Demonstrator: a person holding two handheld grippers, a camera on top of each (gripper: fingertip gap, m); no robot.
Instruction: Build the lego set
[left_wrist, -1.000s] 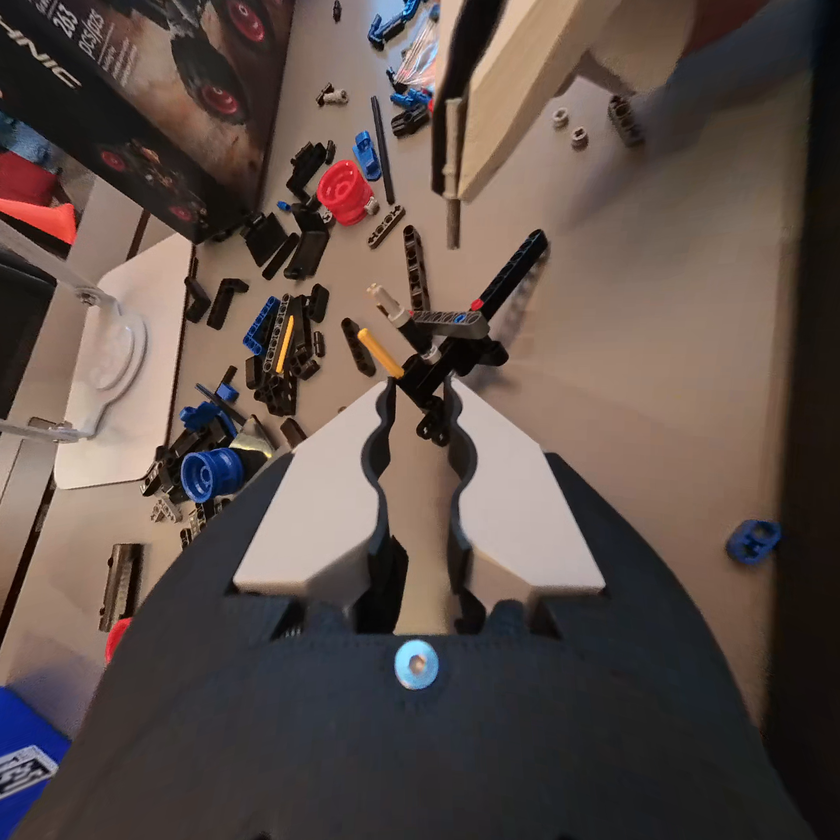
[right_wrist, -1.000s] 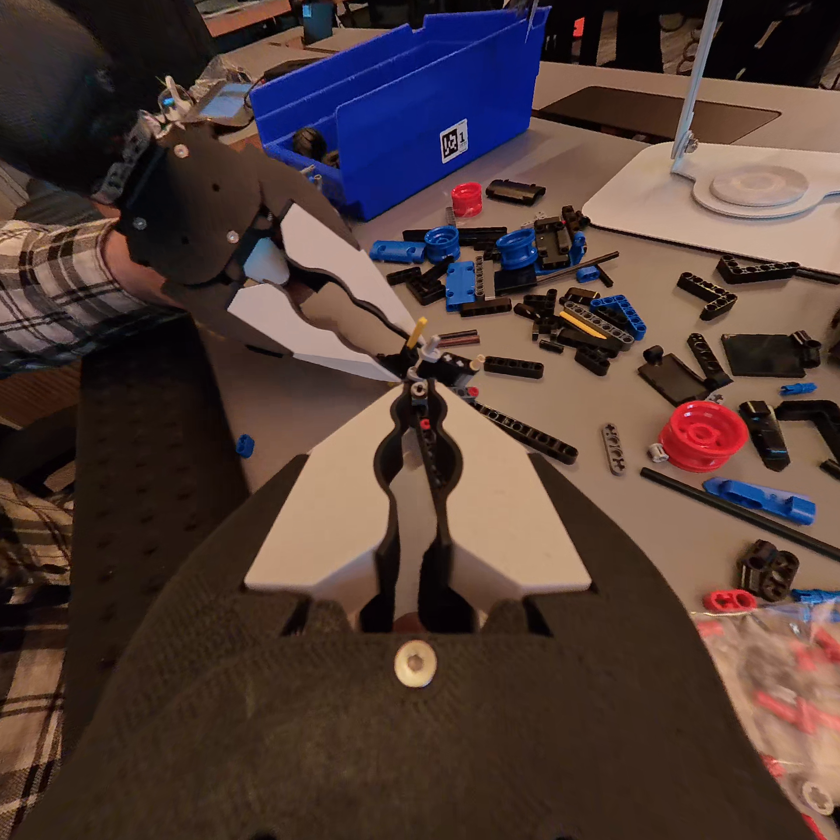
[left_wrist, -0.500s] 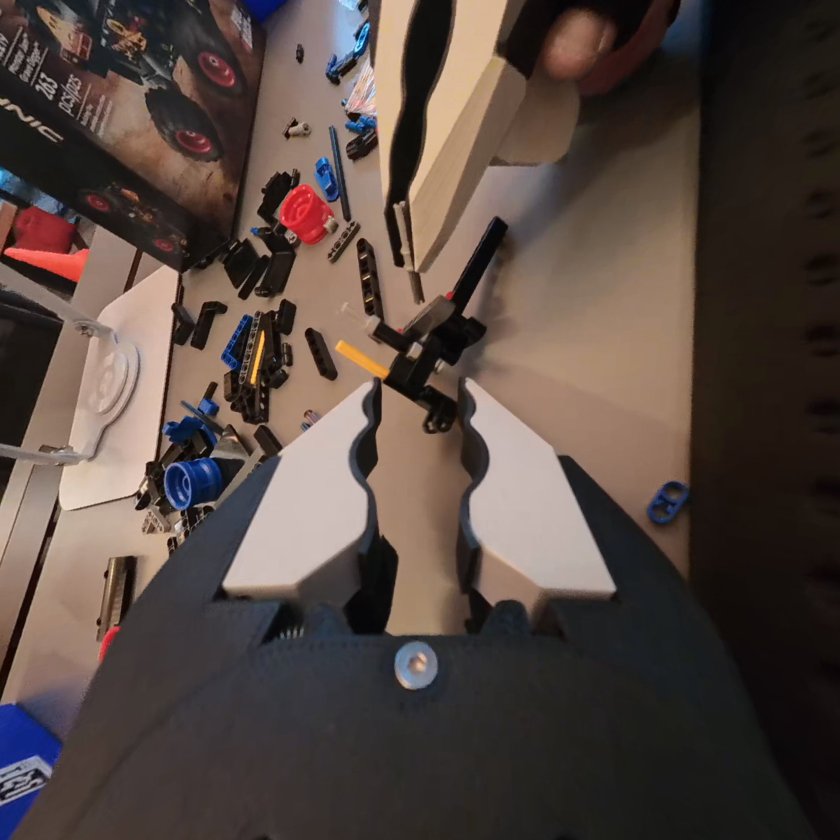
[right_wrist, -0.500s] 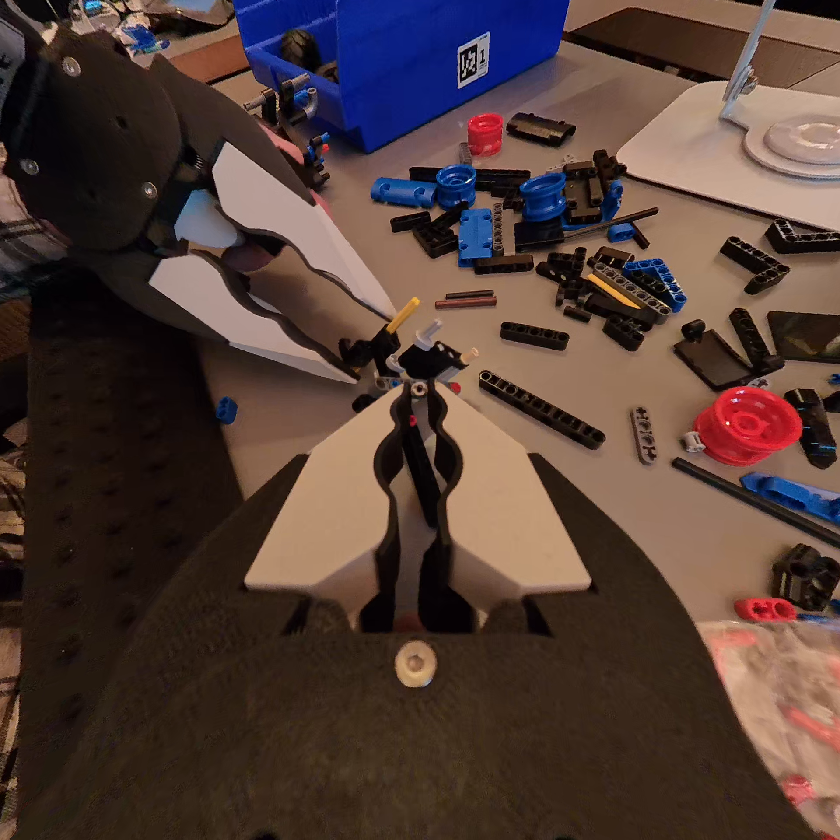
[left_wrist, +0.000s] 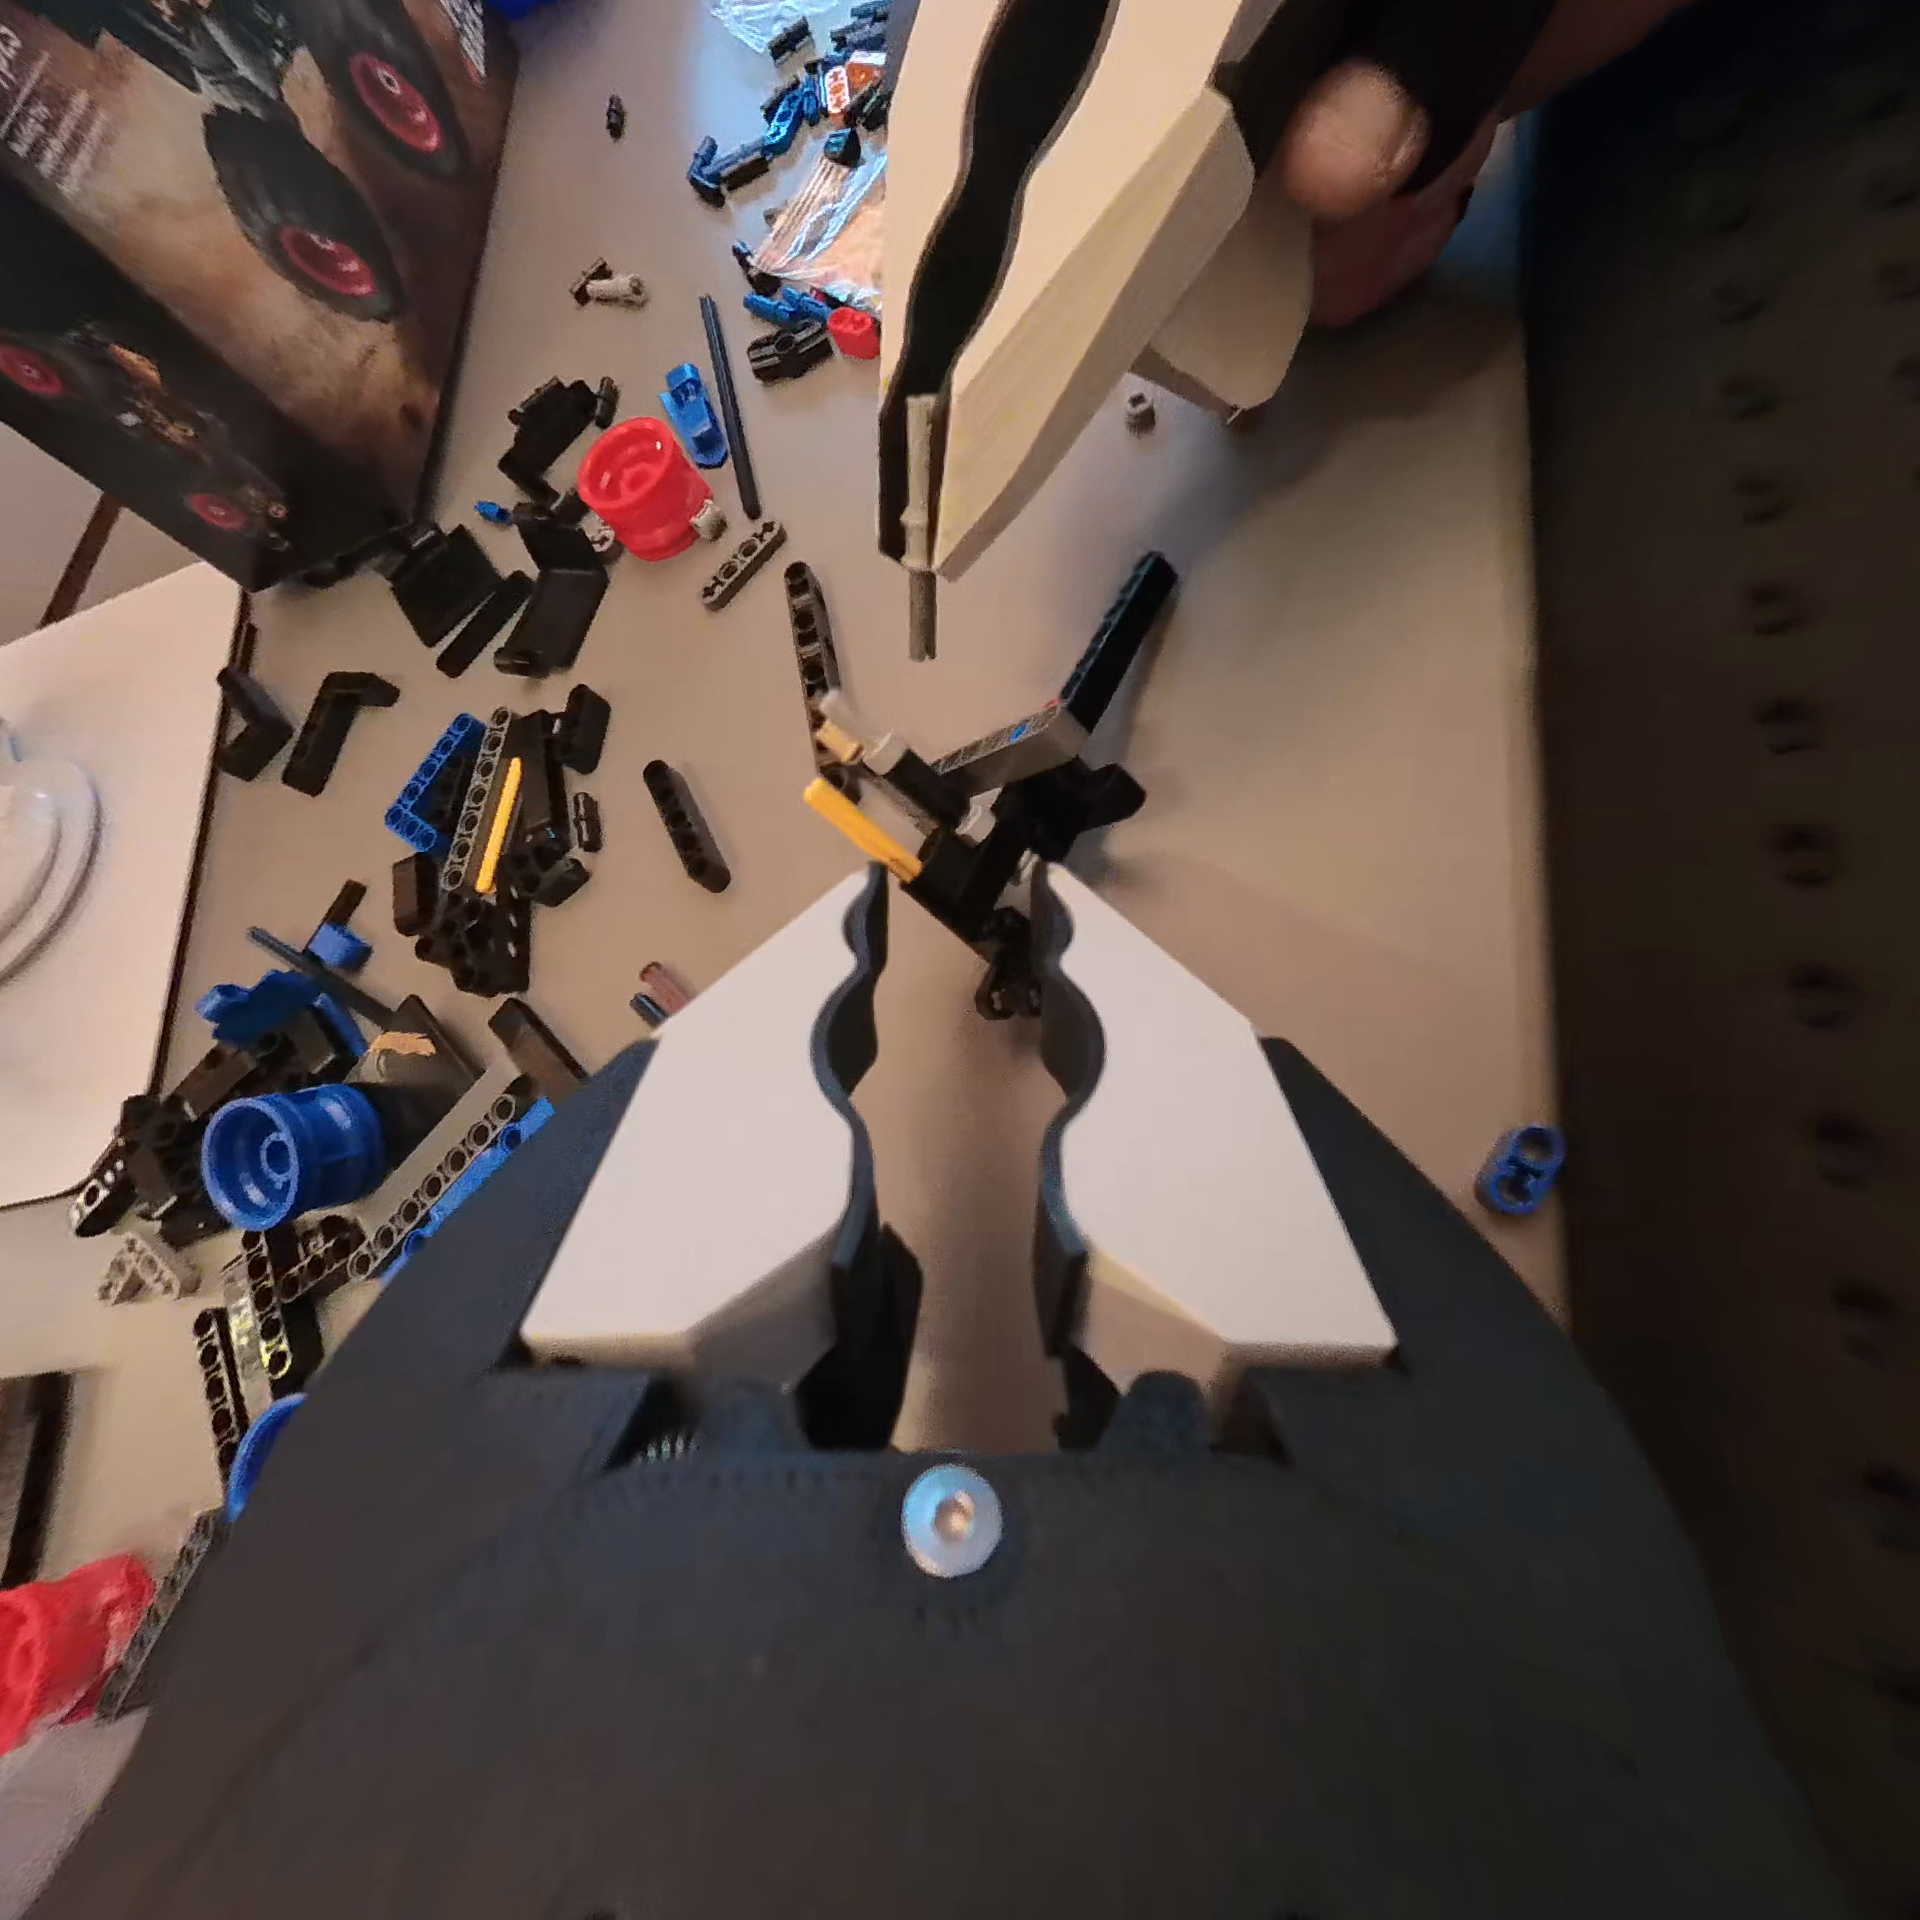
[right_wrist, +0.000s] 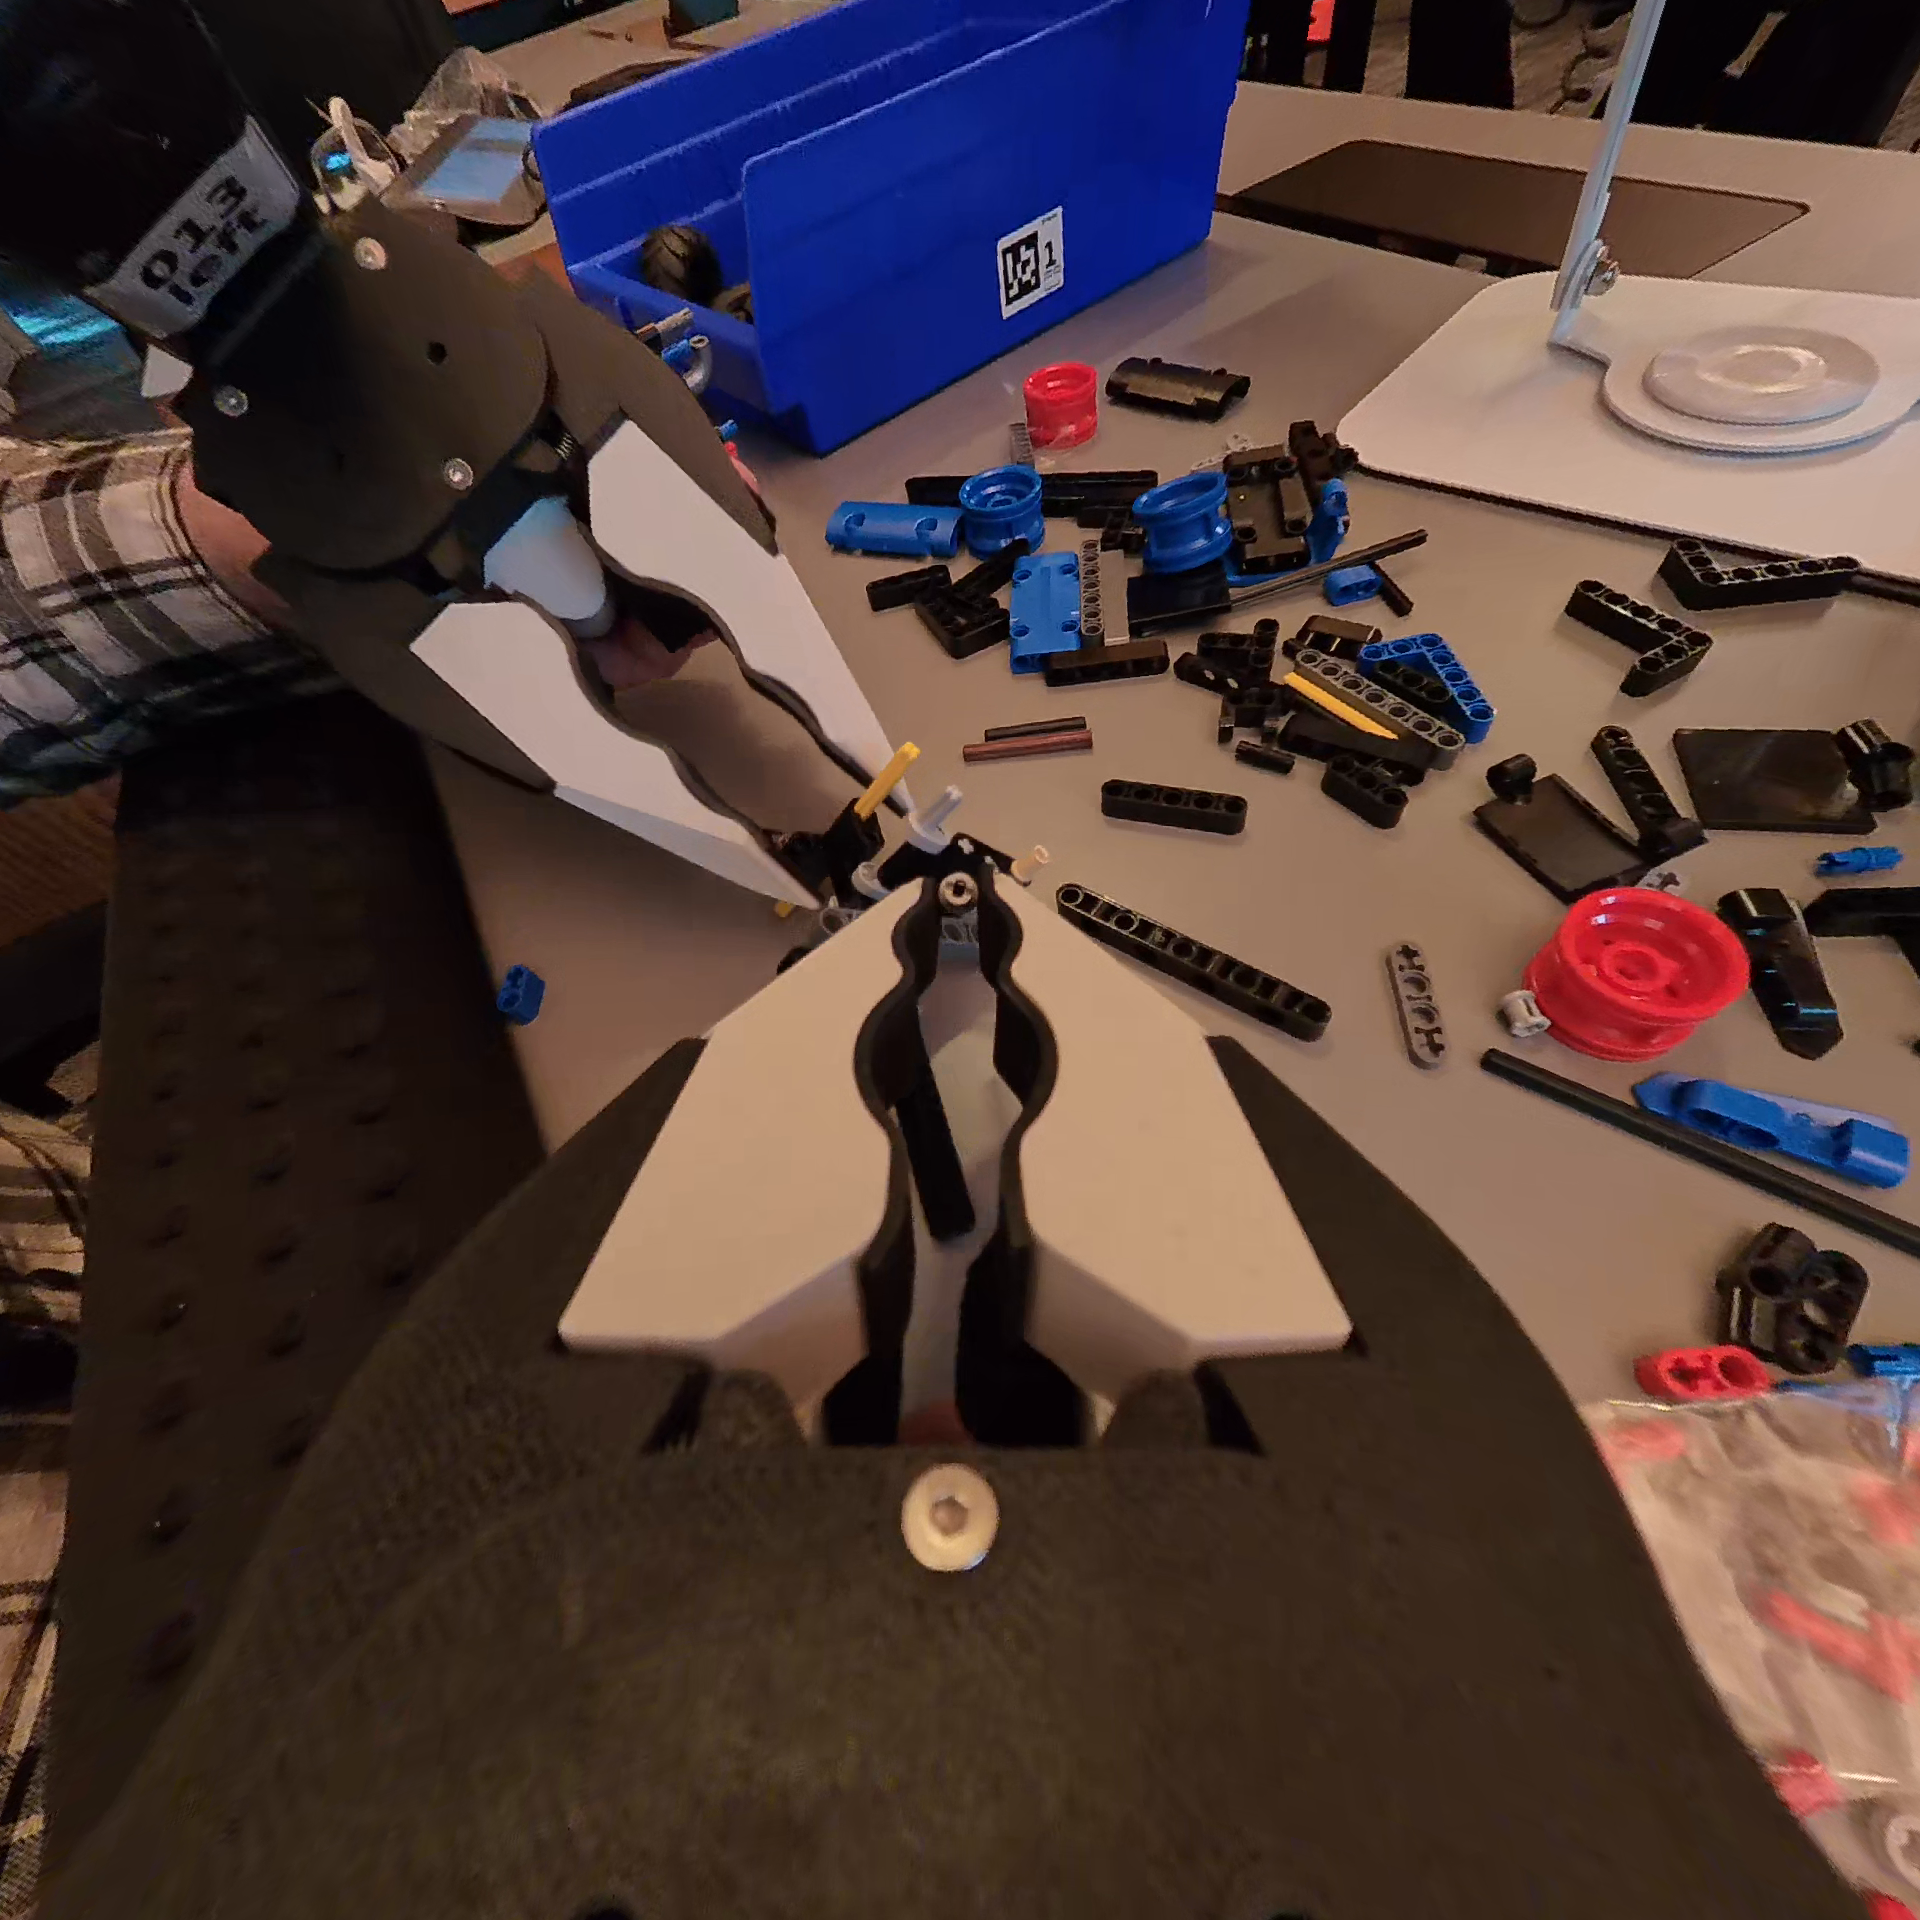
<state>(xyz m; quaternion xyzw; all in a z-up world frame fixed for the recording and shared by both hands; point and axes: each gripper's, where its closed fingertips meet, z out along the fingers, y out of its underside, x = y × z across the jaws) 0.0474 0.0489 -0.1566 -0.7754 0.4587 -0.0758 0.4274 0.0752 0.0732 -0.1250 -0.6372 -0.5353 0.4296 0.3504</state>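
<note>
Your right gripper (right_wrist: 951, 899) is clamped on a short grey pin (left_wrist: 921, 520), which pokes out past the fingertips in the left wrist view. Your left gripper (left_wrist: 956, 894) has its jaws parted; the tail of the half-built model (left_wrist: 987, 821) sits between the tips, touching the right-hand finger, with no firm pinch visible. The model rests on the grey table (left_wrist: 1299, 831) near its front edge: black frame, a yellow rod (left_wrist: 860, 824) and a pale peg sticking up, a long black beam (left_wrist: 1117, 649) angling away. Judged from this, the step is seating the pin in a hole of the model. Close the left jaws on the black frame first so it cannot skate. Line the pin up with the hole axis before pushing, and press straight; a slanted push would likely tip the light assembly or pop the pin sideways. Which hole is the target, you cannot tell from here. Just beside the model lies a small blue link (right_wrist: 517, 990); farther out, loose black beams, a red wheel (right_wrist: 1636, 971), blue wheels (right_wrist: 1184, 520), and a clear bag of parts at the right. Beyond stand a blue bin (right_wrist: 883, 208), the set's box (left_wrist: 239, 270), and a white stand base (right_wrist: 1558, 416). A dark padded strip runs along the near table edge, dim room behind.
</note>
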